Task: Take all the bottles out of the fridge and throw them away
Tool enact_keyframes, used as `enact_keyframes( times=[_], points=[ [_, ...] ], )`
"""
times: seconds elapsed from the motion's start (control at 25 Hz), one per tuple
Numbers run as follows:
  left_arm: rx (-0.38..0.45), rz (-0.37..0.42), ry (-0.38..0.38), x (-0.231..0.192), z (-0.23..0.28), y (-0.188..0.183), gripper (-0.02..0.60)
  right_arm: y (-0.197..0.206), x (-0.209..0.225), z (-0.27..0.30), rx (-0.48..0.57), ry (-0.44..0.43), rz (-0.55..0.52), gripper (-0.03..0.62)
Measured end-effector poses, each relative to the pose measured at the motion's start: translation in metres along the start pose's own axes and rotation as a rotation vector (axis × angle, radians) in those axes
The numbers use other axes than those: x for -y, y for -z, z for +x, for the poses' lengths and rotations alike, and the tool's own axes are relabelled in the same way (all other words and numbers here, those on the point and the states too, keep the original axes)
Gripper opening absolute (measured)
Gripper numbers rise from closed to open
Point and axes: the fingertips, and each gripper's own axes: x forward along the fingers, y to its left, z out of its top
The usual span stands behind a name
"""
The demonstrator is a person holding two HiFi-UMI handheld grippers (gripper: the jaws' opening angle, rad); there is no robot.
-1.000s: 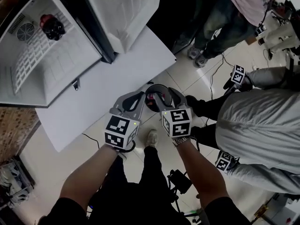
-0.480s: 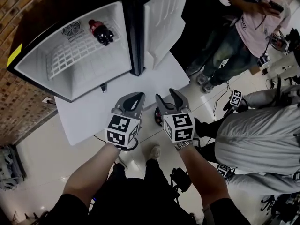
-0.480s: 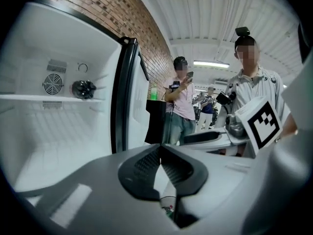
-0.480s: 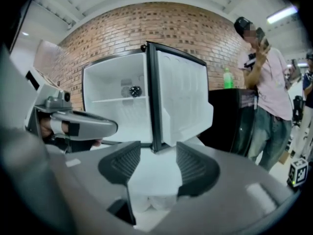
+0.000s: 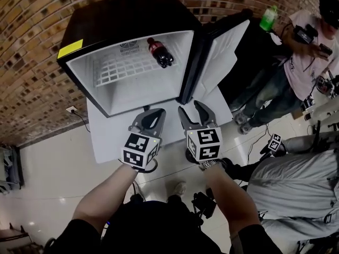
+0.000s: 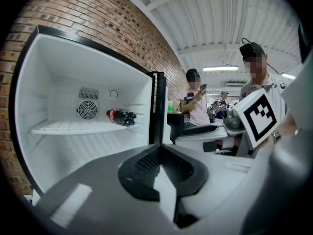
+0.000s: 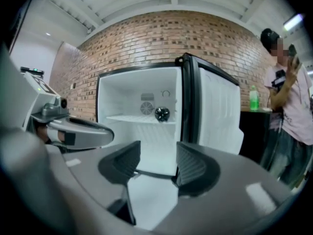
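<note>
We hold both tongs up in front of the open fridge (image 5: 132,15), neither one inside it. Left tongs (image 5: 153,111) are narrow: in the left gripper view the tips (image 6: 157,148) meet with nothing between them. Right tongs (image 5: 190,109) stand wide, and in the right gripper view the gap between the pads (image 7: 159,163) is empty; through it we see only the white surface and the fridge interior (image 7: 122,97). There is one dark bottle (image 5: 159,52) with a red cap in the fridge. It lies on its side on the wire shelf (image 5: 122,67), toward the back and nearer the hinge side, just beside the round fan grille (image 6: 88,109). The left gripper view shows it lengthwise (image 6: 122,116) and the right gripper view shows it end-on (image 7: 162,113). It is well apart from both tongs. The door (image 5: 220,62) is swung open to the right. The fridge stands on a white surface (image 5: 106,131) against a brick wall (image 5: 32,46). A green bottle (image 5: 268,18) stands upright on a dark surface (image 7: 254,119) beyond the door, outside the fridge. A person (image 5: 310,41) in a pink shirt stands by it, and more people are at the right edge.
</note>
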Motion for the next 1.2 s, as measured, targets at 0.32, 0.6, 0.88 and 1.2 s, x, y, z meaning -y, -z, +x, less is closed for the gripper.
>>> enact_keyframes(
  times=[0.32,0.6,0.88,1.2],
  points=[
    [0.044,0.016,-0.086,-0.037,-0.014,-0.017,0.003,-0.04,-0.004,0.052,0.033,-0.04,-0.058,0.23],
    [0.062,0.026,-0.141,-0.063,-0.034,-0.03,0.003,-0.074,-0.005,0.1,0.039,-0.028,-0.075,0.279],
    [0.063,0.044,-0.173,-0.079,-0.04,-0.038,0.003,-0.084,0.004,0.133,0.023,0.004,-0.077,0.301],
    [0.05,0.051,-0.204,-0.093,-0.046,-0.037,0.003,-0.077,0.022,0.164,-0.025,0.04,-0.077,0.301]
  ],
)
